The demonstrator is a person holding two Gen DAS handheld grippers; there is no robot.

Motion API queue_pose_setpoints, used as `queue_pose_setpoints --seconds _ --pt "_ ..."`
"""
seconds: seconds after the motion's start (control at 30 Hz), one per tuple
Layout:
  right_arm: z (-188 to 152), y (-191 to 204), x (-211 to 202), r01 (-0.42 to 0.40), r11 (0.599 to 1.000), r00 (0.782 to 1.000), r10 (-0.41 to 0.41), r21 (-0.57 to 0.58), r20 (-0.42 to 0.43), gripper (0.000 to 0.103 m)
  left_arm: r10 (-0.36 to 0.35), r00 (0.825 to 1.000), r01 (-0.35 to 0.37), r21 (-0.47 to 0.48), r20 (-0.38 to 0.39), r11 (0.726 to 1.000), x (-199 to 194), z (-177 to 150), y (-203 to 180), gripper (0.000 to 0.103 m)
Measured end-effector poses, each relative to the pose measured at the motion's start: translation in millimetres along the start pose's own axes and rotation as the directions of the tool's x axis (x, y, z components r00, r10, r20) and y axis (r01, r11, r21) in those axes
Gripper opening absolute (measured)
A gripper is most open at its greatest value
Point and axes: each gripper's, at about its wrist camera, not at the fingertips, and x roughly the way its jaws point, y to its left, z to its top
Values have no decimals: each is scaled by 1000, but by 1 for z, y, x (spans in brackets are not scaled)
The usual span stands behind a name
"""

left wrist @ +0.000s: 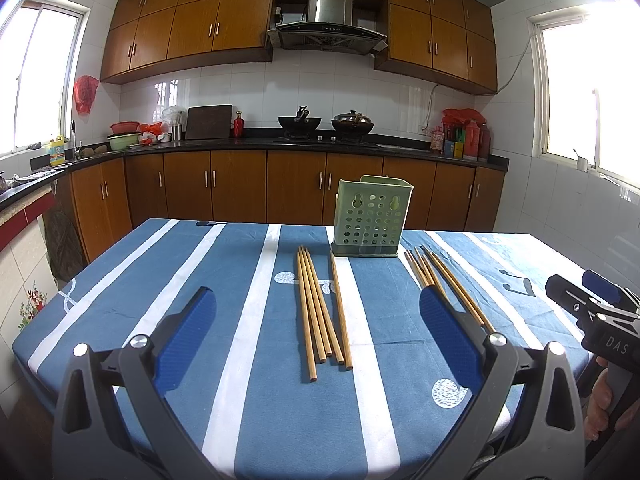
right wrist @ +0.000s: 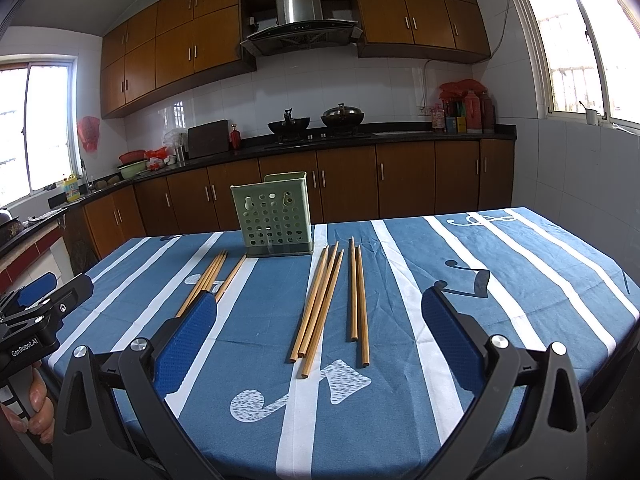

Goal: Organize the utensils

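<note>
A green perforated utensil holder [left wrist: 370, 216] [right wrist: 274, 218] stands upright at the far side of the table. Several wooden chopsticks lie flat in two groups: a left group [left wrist: 320, 306] [right wrist: 210, 280] and a right group [left wrist: 444, 280] [right wrist: 328, 300]. My left gripper [left wrist: 316, 316] is open and empty, held above the near table edge in line with the left group. My right gripper [right wrist: 320, 316] is open and empty, in line with the right group. Each gripper shows at the edge of the other's view: the right gripper [left wrist: 592, 304], the left gripper [right wrist: 48, 300].
The table carries a blue cloth with white stripes [left wrist: 200, 280] [right wrist: 520, 272]. Behind it runs a kitchen counter with a stove, woks [left wrist: 300, 122] and brown cabinets. Windows are on both sides.
</note>
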Motion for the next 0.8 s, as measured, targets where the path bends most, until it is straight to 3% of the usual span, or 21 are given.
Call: queue_pose_setpoints --seconds 0.57,0.7,0.8 --pt "-4 -3 5 3 1000 1000 -3 7 -9 101 8 1000 -8 -1 -8 1000 2 0 1 99" --pt "0 -12 16 22 999 998 -21 31 -59 101 17 999 -18 -11 -37 1000 9 1 2 99" --pt "-2 -19 32 46 998 992 -40 51 -122 94 51 995 -52 -10 -84 999 26 2 7 99"
